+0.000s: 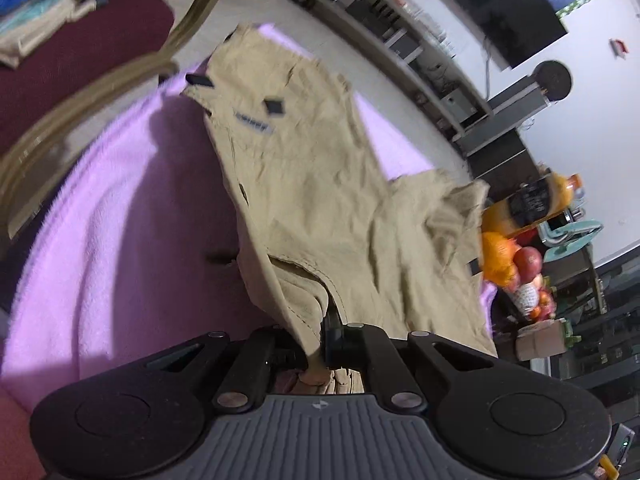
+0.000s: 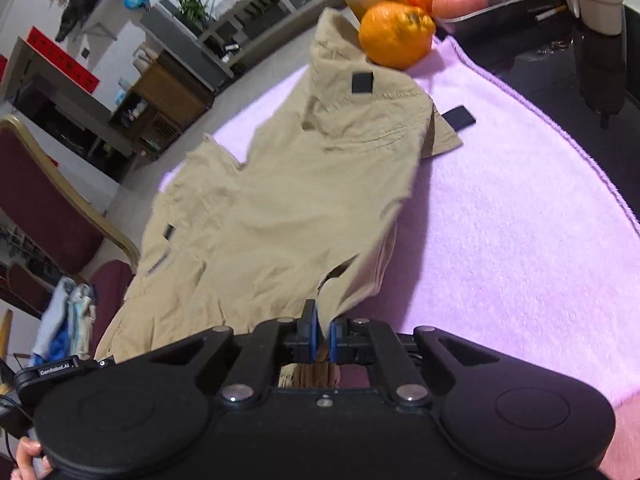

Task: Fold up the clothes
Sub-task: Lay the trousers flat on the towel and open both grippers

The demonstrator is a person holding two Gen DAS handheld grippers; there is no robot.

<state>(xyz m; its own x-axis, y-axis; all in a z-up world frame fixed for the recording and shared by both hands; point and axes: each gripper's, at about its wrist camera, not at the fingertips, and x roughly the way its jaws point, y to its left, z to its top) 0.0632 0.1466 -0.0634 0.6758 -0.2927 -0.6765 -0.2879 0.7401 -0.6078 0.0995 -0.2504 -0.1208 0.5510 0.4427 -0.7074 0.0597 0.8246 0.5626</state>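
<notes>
Pinched khaki cloth is seen bunched in the left gripper [image 1: 322, 344] and right gripper [image 2: 325, 336], jaws all but closed on the beige garment [image 2: 280, 200] spread over the pink blanket [image 2: 500, 220]; the far hem could be snagged against the orange [image 2: 394, 36], or thin fabric slipped.

**Tan garment spread across a pink blanket**

A tan, lightweight garment [image 1: 320, 184] lies mostly flat and wrinkled on a pink fleece blanket [image 1: 120, 216]. It has small black tabs and a grey label strip. Its near edge is lifted and bunched, pinched at two points. The far end is rumpled and stands up beside an orange [image 2: 394, 36]. Motion blur softens its edges.
</notes>
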